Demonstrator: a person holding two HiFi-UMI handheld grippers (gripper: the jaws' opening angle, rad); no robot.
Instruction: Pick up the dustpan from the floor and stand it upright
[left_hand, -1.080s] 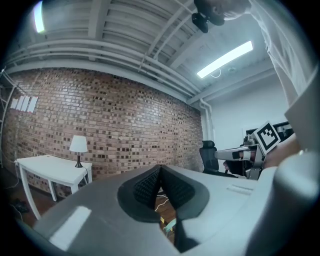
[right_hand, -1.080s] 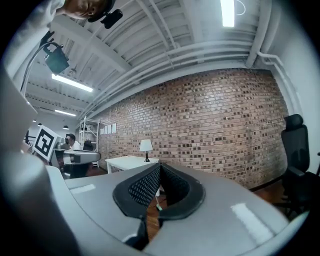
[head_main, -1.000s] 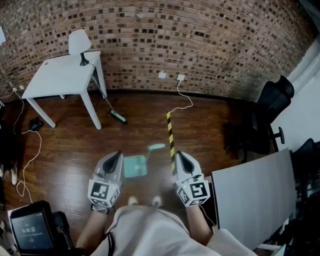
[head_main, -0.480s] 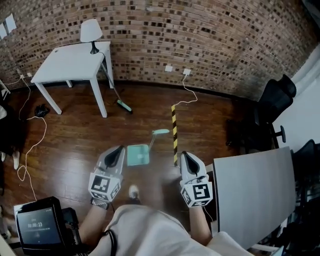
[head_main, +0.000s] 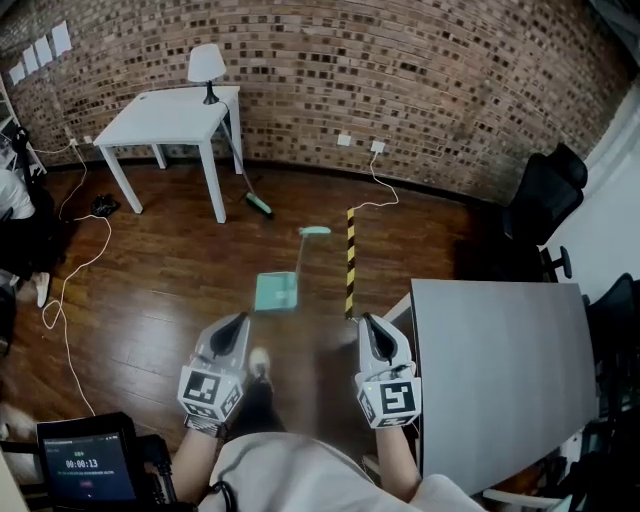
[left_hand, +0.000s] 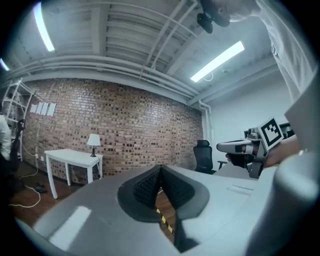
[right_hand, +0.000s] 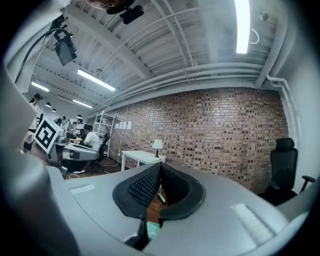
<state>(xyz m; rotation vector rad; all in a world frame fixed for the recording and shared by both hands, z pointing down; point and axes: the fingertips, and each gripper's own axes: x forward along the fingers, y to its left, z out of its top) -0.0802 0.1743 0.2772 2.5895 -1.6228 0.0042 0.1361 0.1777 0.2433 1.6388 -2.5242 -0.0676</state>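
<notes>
A teal dustpan (head_main: 275, 292) lies flat on the dark wooden floor, its long handle (head_main: 303, 250) pointing toward the brick wall. My left gripper (head_main: 237, 322) and right gripper (head_main: 368, 322) are held level side by side, short of the pan and above the floor. Both are shut with nothing between the jaws. In the left gripper view the left gripper (left_hand: 160, 170) has its pads pressed together. In the right gripper view the right gripper (right_hand: 160, 167) is likewise shut, and a bit of the dustpan (right_hand: 151, 231) shows below it.
A white table (head_main: 170, 115) with a lamp (head_main: 207, 62) stands by the brick wall, a broom (head_main: 258, 205) leaning against it. Yellow-black tape (head_main: 350, 260) runs beside the pan. A grey tabletop (head_main: 495, 370) is close on the right, with a black chair (head_main: 540, 200) behind it. Cables (head_main: 70, 270) trail at left.
The whole view has shifted. The dustpan, earlier between the two gripper tips, now lies ahead of them. Both grippers moved together and stayed shut, and the grey tabletop is closer.
</notes>
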